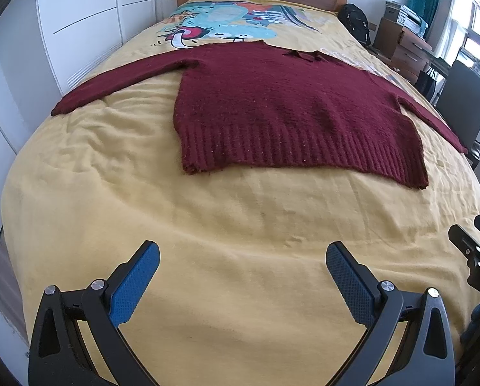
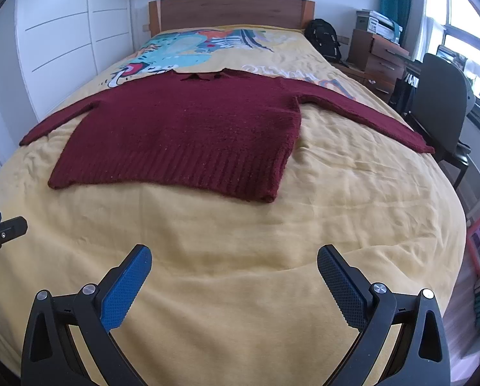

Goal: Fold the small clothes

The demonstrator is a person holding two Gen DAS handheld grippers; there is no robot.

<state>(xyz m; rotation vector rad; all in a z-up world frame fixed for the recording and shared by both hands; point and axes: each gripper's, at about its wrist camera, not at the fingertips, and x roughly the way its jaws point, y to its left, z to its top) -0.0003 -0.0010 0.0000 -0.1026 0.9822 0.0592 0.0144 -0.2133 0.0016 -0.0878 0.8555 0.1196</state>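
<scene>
A dark red knitted sweater (image 1: 281,103) (image 2: 188,132) lies flat on the yellow bedspread (image 1: 240,225) (image 2: 240,225), collar toward the headboard, ribbed hem toward me, both sleeves spread out sideways. My left gripper (image 1: 242,254) hovers over bare bedspread short of the hem, open, nothing between its blue pads. My right gripper (image 2: 234,255) is likewise open and empty, also short of the hem. Part of the right gripper shows at the right edge of the left wrist view, and part of the left gripper at the left edge of the right wrist view.
The bed has a wooden headboard (image 2: 230,9) and a cartoon print (image 2: 188,51) near it. White wardrobe doors (image 1: 88,9) run along the left side. On the right stand a black backpack (image 2: 323,38), wooden drawers (image 2: 381,58) and a dark office chair (image 2: 439,103).
</scene>
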